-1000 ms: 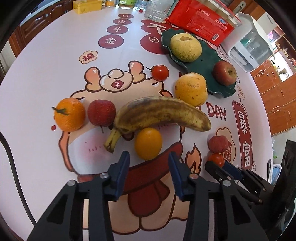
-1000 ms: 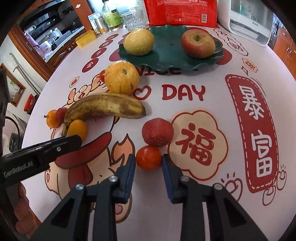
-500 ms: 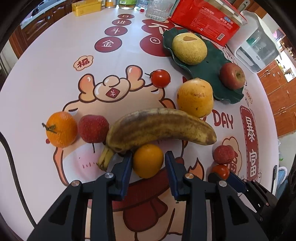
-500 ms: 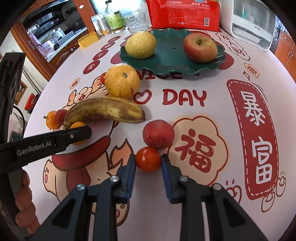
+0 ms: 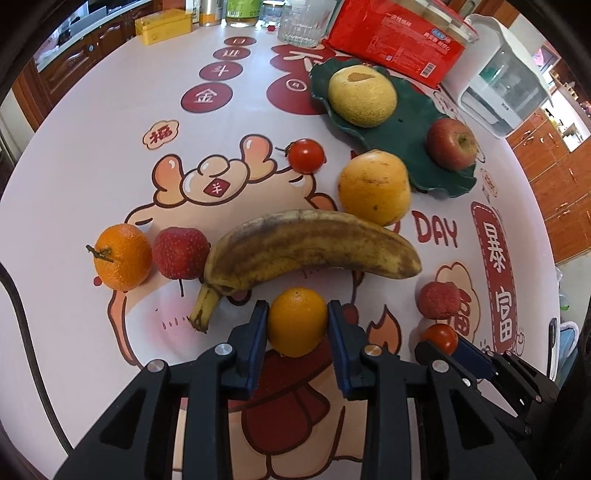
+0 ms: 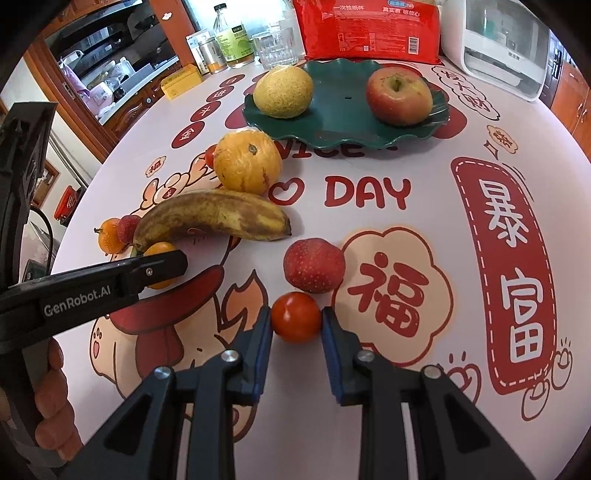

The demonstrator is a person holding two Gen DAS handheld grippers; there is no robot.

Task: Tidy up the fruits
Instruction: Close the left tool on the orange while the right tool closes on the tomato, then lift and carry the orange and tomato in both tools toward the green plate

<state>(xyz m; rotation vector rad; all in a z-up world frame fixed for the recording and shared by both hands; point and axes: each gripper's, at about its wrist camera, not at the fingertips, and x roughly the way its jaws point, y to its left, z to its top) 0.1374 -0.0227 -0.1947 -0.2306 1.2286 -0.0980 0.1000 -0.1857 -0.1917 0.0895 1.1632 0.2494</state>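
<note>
My left gripper [image 5: 297, 314] is shut on a small orange [image 5: 297, 321] just in front of the spotted banana [image 5: 306, 245]. My right gripper [image 6: 296, 317] has closed on a red tomato [image 6: 296, 316], both pads touching it, next to a red bayberry [image 6: 314, 265]. A green plate [image 6: 343, 129] at the back holds a yellow pear [image 6: 283, 92] and a red apple [image 6: 399, 96]. A large orange [image 5: 373, 187], a second tomato [image 5: 306, 156], a tangerine [image 5: 122, 256] and another bayberry [image 5: 181, 253] lie on the cloth.
A red package [image 6: 369, 29], a glass [image 6: 275, 50], bottles [image 6: 231, 37], a yellow box [image 5: 162, 26] and a white appliance [image 6: 502, 48] stand along the back of the round table. The left gripper's arm [image 6: 92, 284] crosses the right wrist view at left.
My left gripper moved forward around the small orange and closed on it. My right gripper's fingers narrowed onto the tomato.
</note>
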